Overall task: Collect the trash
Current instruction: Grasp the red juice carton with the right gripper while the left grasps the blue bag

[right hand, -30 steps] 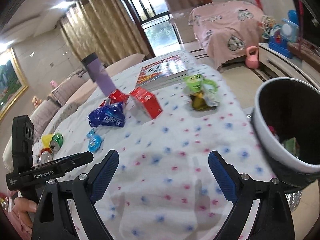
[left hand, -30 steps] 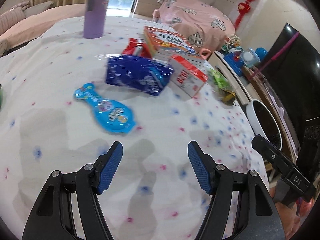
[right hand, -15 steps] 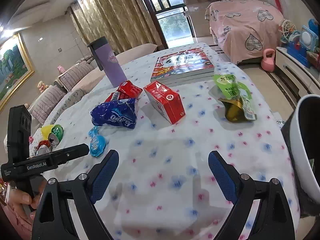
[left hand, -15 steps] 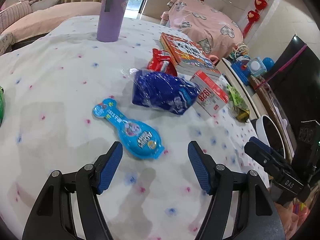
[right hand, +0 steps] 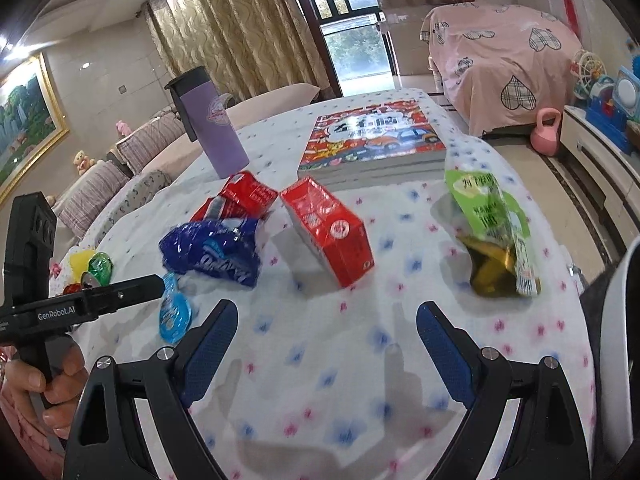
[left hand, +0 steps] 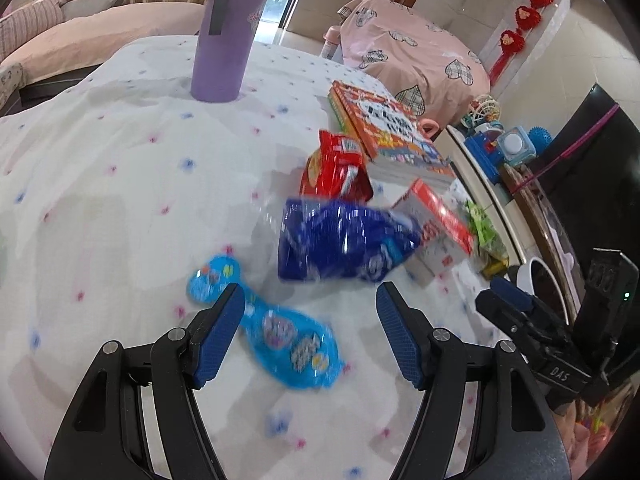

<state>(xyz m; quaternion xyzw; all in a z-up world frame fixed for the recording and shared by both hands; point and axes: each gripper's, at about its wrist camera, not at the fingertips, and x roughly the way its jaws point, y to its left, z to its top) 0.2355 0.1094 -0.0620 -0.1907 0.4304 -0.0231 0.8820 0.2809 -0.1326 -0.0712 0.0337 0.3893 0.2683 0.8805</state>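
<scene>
My left gripper point(left hand: 310, 334) is open and empty, low over a flat light-blue wrapper point(left hand: 276, 334) that lies between its fingers. Just beyond lie a dark blue bag point(left hand: 340, 246), a red packet point(left hand: 336, 170) and a red carton point(left hand: 438, 220). My right gripper point(right hand: 326, 350) is open and empty above bare tablecloth. Ahead of it are the red carton point(right hand: 328, 228), the blue bag point(right hand: 216, 252), the red packet point(right hand: 240, 200), the light-blue wrapper point(right hand: 174, 312) and a green and yellow wrapper point(right hand: 492, 232). The white bin's rim point(right hand: 618, 320) shows at the right edge.
A purple tumbler point(right hand: 210, 128) and a stack of books point(right hand: 376, 140) stand at the back of the table point(right hand: 360, 400). Crushed cans point(right hand: 94, 270) lie at its left edge. The left gripper's body point(right hand: 80, 304) reaches in from the left. The bin point(left hand: 542, 284) stands off the table's right edge.
My left gripper has moved forward and down onto the light-blue wrapper, which now sits between its fingers. My right gripper has swung away from the bin toward the trash on the table.
</scene>
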